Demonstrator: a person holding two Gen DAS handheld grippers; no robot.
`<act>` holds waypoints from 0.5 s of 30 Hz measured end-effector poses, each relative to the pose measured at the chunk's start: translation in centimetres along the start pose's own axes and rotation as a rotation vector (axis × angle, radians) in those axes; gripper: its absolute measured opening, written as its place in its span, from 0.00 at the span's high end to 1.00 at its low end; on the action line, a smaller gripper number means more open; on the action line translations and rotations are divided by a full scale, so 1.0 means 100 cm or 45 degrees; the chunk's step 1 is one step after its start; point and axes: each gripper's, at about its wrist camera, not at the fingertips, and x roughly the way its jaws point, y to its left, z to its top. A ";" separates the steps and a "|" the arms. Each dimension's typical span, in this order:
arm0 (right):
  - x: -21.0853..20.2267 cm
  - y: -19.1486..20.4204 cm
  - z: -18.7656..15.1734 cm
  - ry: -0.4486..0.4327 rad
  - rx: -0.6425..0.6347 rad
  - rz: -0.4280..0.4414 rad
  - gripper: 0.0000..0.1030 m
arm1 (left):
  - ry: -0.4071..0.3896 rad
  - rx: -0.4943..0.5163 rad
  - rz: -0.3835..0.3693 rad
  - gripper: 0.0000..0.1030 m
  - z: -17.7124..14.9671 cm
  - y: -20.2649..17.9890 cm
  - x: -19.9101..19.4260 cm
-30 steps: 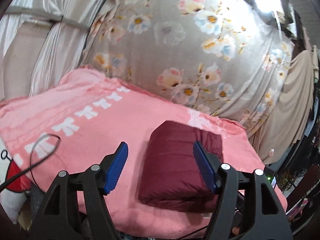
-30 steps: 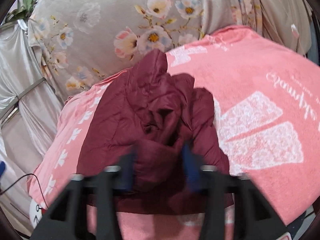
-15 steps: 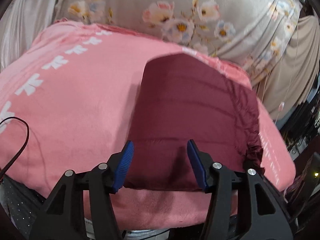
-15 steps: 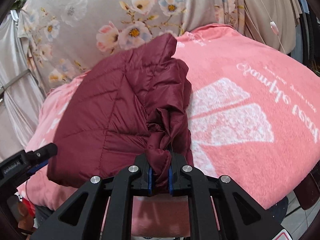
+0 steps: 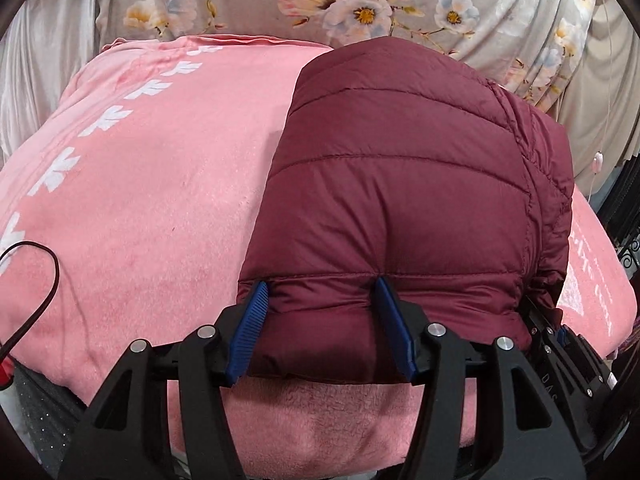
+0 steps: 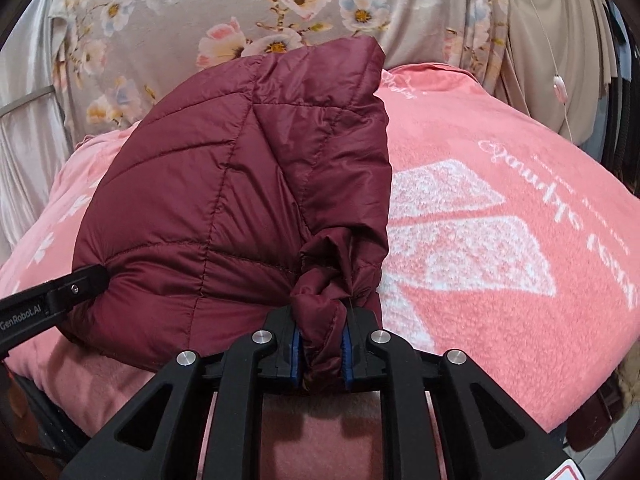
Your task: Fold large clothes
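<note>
Gripping maroon jacket [image 6: 224, 184] hem: left gripper [image 5: 320, 320], right gripper [image 6: 320, 350].

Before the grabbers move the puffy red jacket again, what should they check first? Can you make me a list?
1. Right gripper pinching the puffy red jacket: ok, shut on a bunched edge.
2. Left gripper gripping the jacket's near edge: cannot tell; its fingers straddle the hem with a wide gap.
3. Jacket resting on the pink blanket: ok.
4. Jacket neatly folded: not ok, the fabric bunches at the right gripper.
5. Black cable away from the jacket: ok, it lies at the blanket's left edge.
6. Room on the blanket to lay it down: ok, open pink on both sides.
</note>
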 end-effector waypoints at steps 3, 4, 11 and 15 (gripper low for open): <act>-0.022 -0.010 0.002 -0.039 0.051 -0.001 0.76 | 0.006 0.011 -0.004 0.49 0.004 -0.001 -0.010; -0.031 -0.013 0.003 -0.058 0.067 0.000 0.76 | -0.008 -0.003 -0.034 0.51 0.008 0.001 -0.020; -0.061 -0.013 -0.005 -0.131 0.107 0.061 0.74 | -0.250 0.115 -0.253 0.50 0.079 -0.043 -0.107; -0.059 -0.006 -0.007 -0.155 0.070 0.058 0.75 | -0.184 0.235 -0.350 0.50 0.125 -0.112 -0.105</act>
